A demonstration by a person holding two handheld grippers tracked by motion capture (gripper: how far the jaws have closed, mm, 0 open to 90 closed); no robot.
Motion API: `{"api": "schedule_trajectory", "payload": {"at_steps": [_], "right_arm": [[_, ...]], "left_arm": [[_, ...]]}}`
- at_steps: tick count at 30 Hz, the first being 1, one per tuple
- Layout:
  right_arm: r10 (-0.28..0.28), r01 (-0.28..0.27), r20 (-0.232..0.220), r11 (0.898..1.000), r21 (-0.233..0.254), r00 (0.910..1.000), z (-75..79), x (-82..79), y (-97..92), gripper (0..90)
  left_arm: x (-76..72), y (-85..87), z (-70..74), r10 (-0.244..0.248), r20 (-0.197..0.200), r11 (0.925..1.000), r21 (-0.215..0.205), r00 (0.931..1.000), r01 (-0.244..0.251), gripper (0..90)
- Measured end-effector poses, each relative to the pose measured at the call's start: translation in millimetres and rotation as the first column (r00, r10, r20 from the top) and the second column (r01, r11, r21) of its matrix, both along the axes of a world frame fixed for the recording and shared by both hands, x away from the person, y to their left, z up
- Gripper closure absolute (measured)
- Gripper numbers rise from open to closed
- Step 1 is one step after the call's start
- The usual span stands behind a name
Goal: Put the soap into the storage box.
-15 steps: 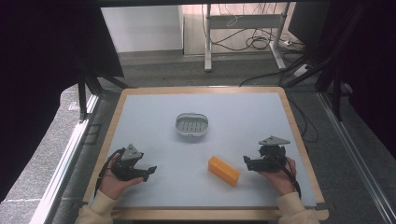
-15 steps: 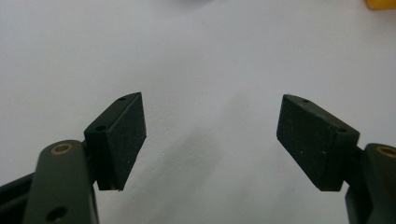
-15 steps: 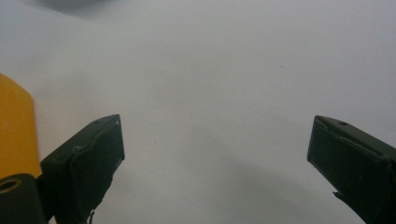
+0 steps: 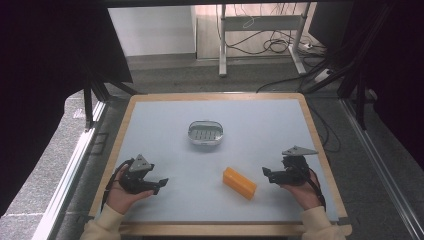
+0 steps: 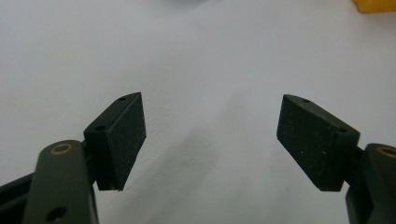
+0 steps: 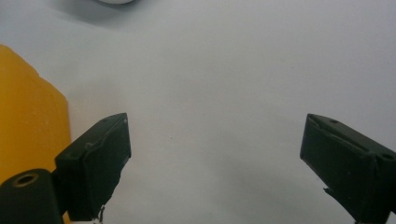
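L gripper (image 4: 161,183) near table's (image 4: 150,120) L edge, jaws spread, nothing btwn. 1 metal dish (image 4: 205,133) mid-table, well apart from both. 1 orange block (image 4: 239,183) lies flat, front-centre, just L of R gripper (image 4: 266,174); R jaws spread, empty. Path to block clear.

A lab or test room: a wood-framed counter (image 4: 320,145) stands between black curtains (image 4: 45,75), with loose cables (image 4: 272,45) and a metal desk frame (image 4: 260,30) on grey carpet at the frame's top.
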State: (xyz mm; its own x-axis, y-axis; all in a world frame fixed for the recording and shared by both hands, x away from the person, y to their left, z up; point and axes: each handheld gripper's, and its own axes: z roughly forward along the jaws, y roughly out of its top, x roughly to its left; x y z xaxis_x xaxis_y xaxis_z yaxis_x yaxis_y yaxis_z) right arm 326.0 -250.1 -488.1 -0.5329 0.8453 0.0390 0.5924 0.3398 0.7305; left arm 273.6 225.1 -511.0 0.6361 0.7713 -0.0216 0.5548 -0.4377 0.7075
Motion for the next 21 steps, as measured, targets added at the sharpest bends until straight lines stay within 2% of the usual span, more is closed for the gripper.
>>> {"api": "schedule_trajectory", "payload": {"at_steps": [7,10,16,21], "right_arm": [[0.005,-0.004,0.013,1.000,-0.018,0.9999,0.3,-0.3,0.2,9.9],[0.001,0.000,0.019,1.000,-0.012,0.9998,0.5,-0.5,-0.5,9.9],[-0.002,0.002,0.047,1.000,-0.020,0.9989,2.1,-1.6,-2.5,9.9],[0.000,0.001,0.043,1.000,-0.026,0.9991,3.4,-1.8,-2.5,11.1]], "left_arm": [[0.8,0.7,-1.2,0.000,-0.004,1.0000,0.001,1.0000,0.000,23.7],[0.7,0.6,-1.4,0.000,-0.005,1.0000,0.002,1.0000,0.000,23.7],[0.7,-0.3,-1.8,-0.004,-0.007,1.0000,0.006,1.0000,0.004,23.7],[0.7,0.4,-1.4,-0.001,-0.006,1.0000,0.003,1.0000,0.001,23.7]]}}
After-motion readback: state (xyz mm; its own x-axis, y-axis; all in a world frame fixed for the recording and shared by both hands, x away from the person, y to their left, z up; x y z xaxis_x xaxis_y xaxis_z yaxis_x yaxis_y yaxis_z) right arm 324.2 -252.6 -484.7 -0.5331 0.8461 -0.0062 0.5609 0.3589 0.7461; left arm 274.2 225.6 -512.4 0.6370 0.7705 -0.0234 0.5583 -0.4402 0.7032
